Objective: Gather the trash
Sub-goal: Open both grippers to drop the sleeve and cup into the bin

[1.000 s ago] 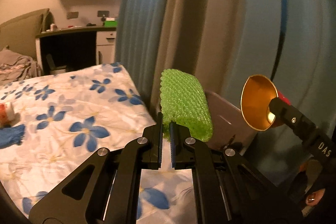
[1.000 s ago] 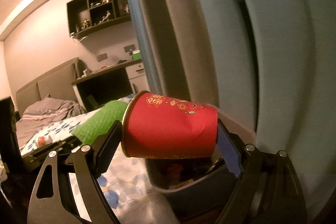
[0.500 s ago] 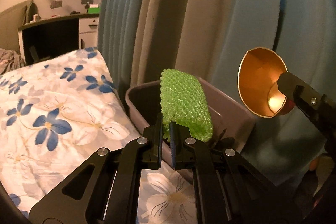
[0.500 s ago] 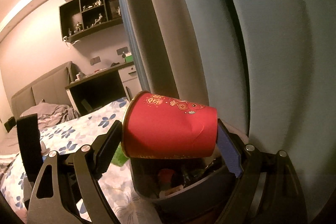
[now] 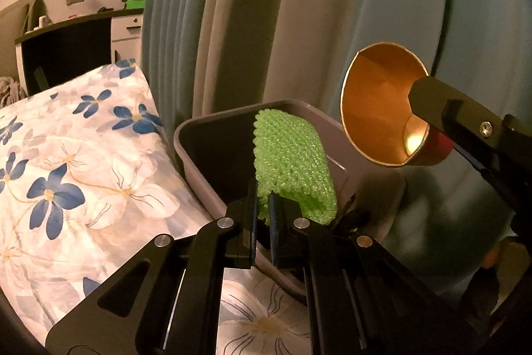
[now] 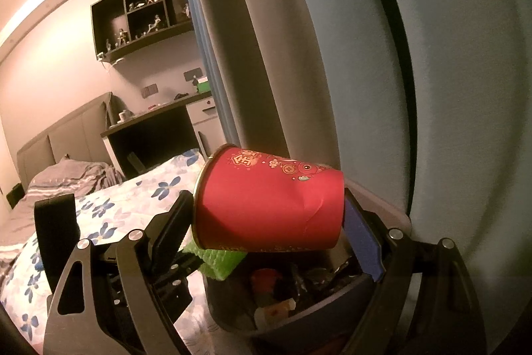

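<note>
Floral bedspread (image 5: 83,162) beside grey bin (image 5: 212,122), blue curtains (image 5: 365,5) behind.

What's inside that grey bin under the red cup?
The grey bin holds dark crumpled wrappers and something red; the red cup and green foam net hide the rest.

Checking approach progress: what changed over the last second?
Both grippers moved in over the grey bin: the green foam net and red paper cup now hang above its opening. Grips unchanged: left gripper pinches the net, right gripper clamps the cup sideways.
</note>
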